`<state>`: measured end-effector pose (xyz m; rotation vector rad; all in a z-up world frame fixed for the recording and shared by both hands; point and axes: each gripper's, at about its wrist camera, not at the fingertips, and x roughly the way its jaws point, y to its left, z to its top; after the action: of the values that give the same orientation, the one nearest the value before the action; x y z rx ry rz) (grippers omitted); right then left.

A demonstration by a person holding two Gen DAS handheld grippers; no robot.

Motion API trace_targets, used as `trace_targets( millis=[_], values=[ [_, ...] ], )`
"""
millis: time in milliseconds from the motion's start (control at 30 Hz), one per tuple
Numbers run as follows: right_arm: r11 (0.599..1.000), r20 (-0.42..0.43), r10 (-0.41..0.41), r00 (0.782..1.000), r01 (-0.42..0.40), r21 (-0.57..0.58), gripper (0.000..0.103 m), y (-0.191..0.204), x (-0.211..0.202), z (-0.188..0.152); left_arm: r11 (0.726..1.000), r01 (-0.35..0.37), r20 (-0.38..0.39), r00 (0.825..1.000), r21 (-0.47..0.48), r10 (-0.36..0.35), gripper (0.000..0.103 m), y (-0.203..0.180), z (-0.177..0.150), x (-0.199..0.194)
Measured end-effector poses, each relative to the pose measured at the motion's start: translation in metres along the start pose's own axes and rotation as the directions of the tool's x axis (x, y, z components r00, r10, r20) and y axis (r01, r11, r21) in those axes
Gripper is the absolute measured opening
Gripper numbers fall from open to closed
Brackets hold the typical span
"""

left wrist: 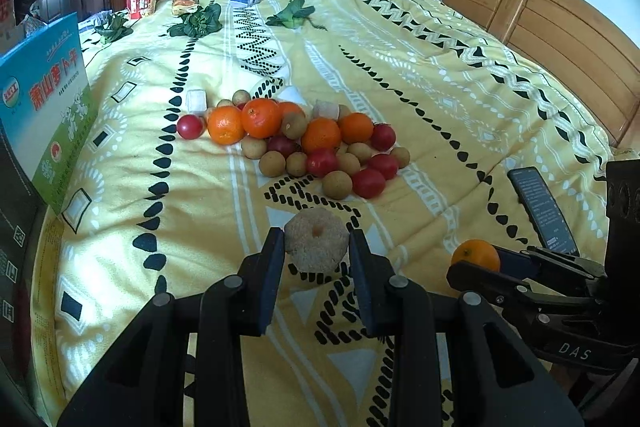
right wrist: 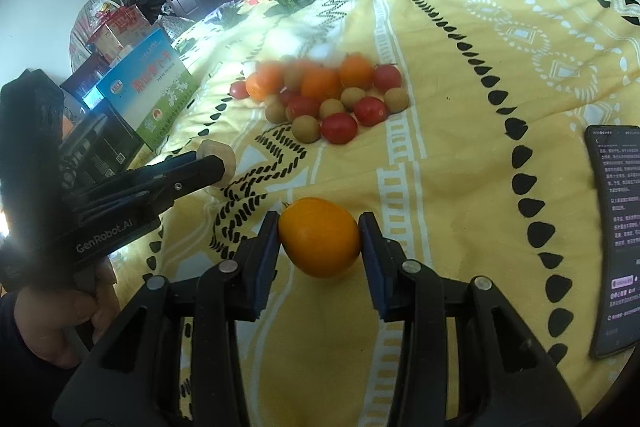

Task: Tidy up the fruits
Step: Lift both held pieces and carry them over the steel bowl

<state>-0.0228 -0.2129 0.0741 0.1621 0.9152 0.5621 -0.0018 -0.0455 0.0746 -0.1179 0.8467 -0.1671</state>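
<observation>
Your matt black plastic left gripper (left wrist: 316,247) holds a rough, grainy beige cake (left wrist: 316,245). Your right gripper (right wrist: 320,243) holds a smooth, glossy orange (right wrist: 320,237). Beneath lies soft patterned cloth blanket (left wrist: 400,67); behind, a varnished wooden headboard (left wrist: 540,23).

The left gripper (right wrist: 208,165) carries the words "GenRobot.AI" on its black body. The right gripper (left wrist: 476,263) shows "DAS". On the blue box (left wrist: 44,95) near the left gripper, big red Chinese characters stand; on the phone (right wrist: 616,227), the text is too small.
</observation>
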Motion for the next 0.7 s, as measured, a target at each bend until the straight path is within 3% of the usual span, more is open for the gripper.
trace_targets(
  millis=[700],
  values=[
    [0.994, 0.038, 0.045, 0.998, -0.041, -0.106, 0.040, 0.066, -0.030, 0.007, 0.998, -0.027, 0.120, 0.992, -0.050, 0.033, 0.033, 0.027, 0.008, -0.088]
  ],
)
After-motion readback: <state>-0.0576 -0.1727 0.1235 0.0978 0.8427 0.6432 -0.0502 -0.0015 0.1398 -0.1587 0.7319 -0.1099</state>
